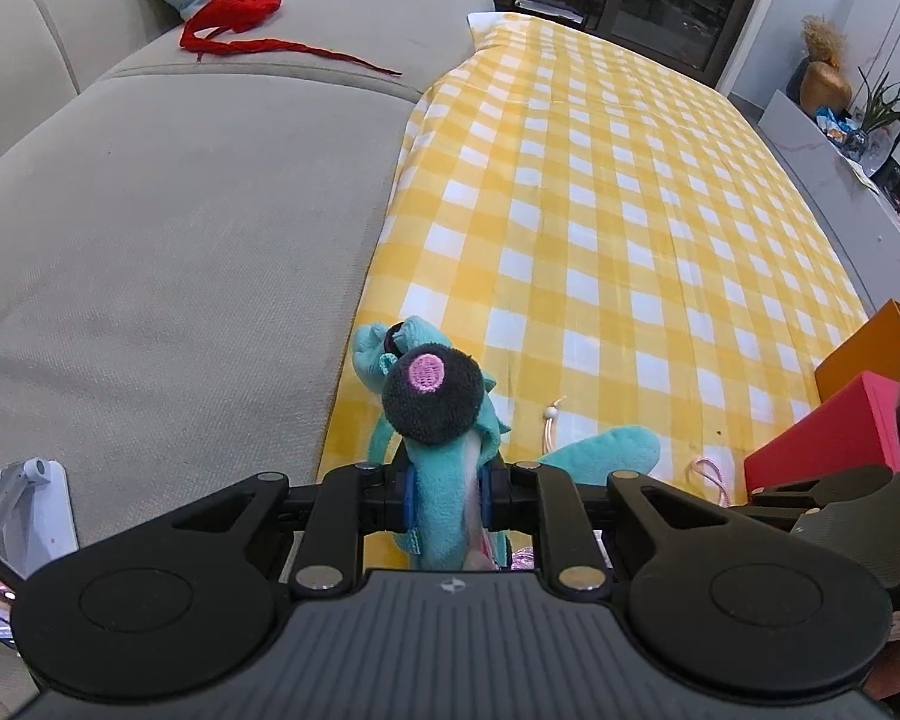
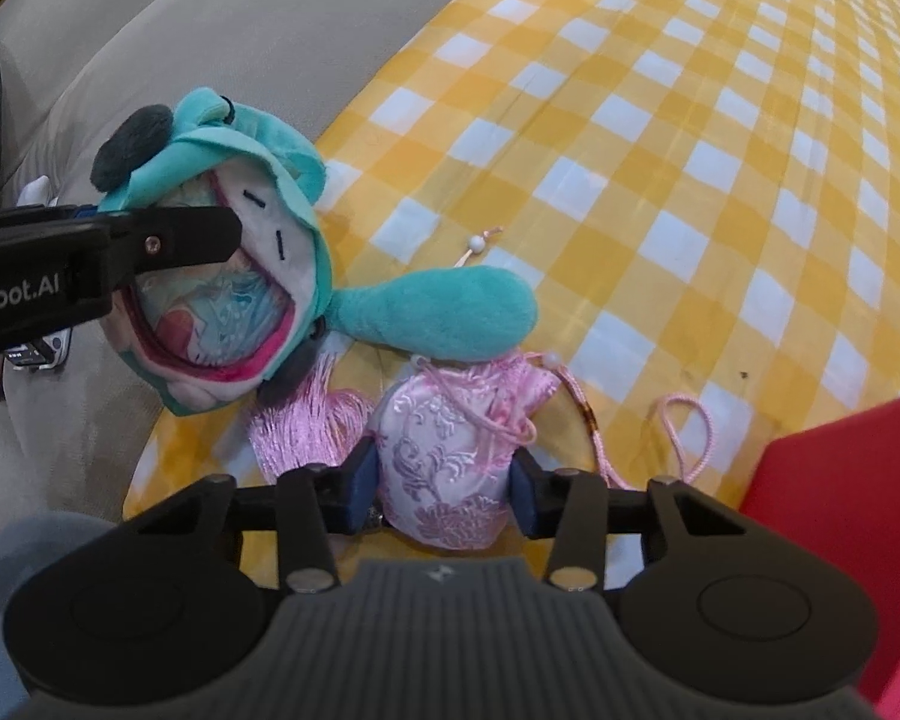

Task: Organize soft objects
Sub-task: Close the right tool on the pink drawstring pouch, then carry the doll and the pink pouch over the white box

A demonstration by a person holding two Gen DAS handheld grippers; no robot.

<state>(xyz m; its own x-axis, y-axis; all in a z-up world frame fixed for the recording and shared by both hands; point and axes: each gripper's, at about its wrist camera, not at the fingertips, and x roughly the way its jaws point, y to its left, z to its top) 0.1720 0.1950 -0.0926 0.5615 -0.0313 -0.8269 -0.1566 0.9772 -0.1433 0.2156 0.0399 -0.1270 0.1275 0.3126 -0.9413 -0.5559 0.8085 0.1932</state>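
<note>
Left wrist view, jaws clamp teal plush (image 1: 444, 504), right jaws bracket pink pouch (image 2: 450, 468), contact unclear.

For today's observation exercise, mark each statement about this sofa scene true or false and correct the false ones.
1. The left gripper is clamped on the teal plush toy. True.
2. The pink brocade pouch sits between the right gripper's pads. True.
3. The checked cloth is blue and white. False: yellow and white.
4. The red fabric strip lies on the checked cloth. False: it lies on the grey sofa.
</note>
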